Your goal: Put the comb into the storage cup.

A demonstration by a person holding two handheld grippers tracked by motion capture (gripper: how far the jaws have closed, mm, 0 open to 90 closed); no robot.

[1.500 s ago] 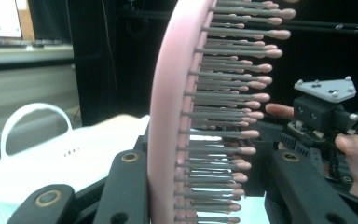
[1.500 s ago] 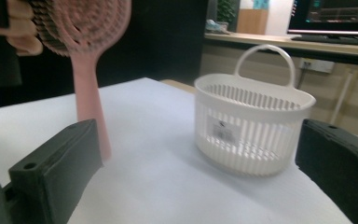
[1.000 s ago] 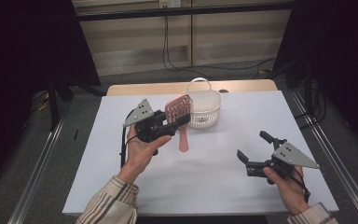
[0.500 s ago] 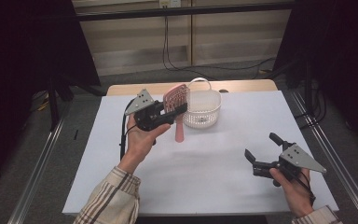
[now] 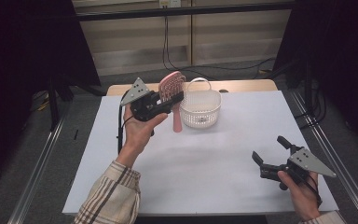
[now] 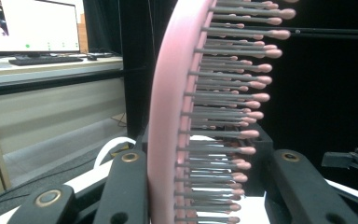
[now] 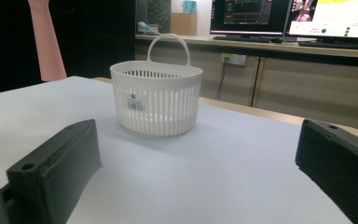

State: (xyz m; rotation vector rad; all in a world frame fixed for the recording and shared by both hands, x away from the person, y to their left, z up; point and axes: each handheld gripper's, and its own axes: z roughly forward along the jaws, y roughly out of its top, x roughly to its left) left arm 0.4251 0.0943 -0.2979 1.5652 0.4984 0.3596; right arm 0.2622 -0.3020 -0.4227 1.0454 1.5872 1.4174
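Observation:
A pink hairbrush hangs upright in the air, handle down, with my left gripper shut on its head. It is just left of the white slatted basket, which stands at the table's far middle. In the left gripper view the brush stands between both black jaws, bristles pointing right. My right gripper rests low over the near right of the table, open with nothing between its jaws. The right gripper view looks at the basket, with the brush's handle at upper left.
A white sheet covers the table, with a strip of wood showing at its far edge. Metal rails run along both sides of the table. Cables hang behind the far edge. A desk with monitors stands beyond the basket.
My left hand has lifted the brush and carried it farther back, closer to the basket. My right hand has drifted right and toward the near edge, still open.

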